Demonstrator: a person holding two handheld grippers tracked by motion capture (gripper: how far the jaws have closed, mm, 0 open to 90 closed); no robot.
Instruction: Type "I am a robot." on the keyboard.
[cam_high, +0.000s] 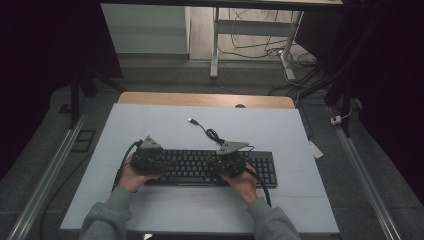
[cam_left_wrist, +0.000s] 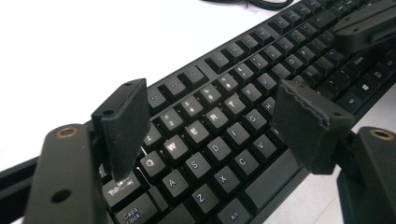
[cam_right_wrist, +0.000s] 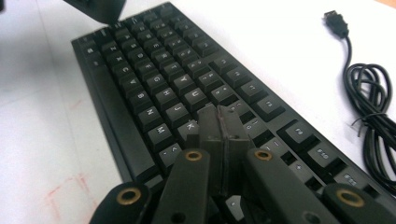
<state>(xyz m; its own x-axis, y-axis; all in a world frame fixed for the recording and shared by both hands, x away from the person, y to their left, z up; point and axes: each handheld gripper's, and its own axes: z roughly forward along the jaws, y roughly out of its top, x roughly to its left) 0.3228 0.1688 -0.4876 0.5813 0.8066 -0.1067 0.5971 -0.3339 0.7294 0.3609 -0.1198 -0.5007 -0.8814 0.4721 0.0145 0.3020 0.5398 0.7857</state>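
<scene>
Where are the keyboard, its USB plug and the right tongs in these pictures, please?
keyboard (cam_high: 260, 165): high view, on the bare keys at its right end.
USB plug (cam_right_wrist: 336, 22): right gripper view, on the plug's black body.
right tongs (cam_right_wrist: 220, 122): right gripper view, on the seam where the shut tips meet, above the keys.

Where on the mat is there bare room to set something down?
Free: the mat behind the keyboard left of the coiled cable, and the front strip near the table edge. Crowded: over the keyboard, where the left gripper and right gripper sit.
</scene>
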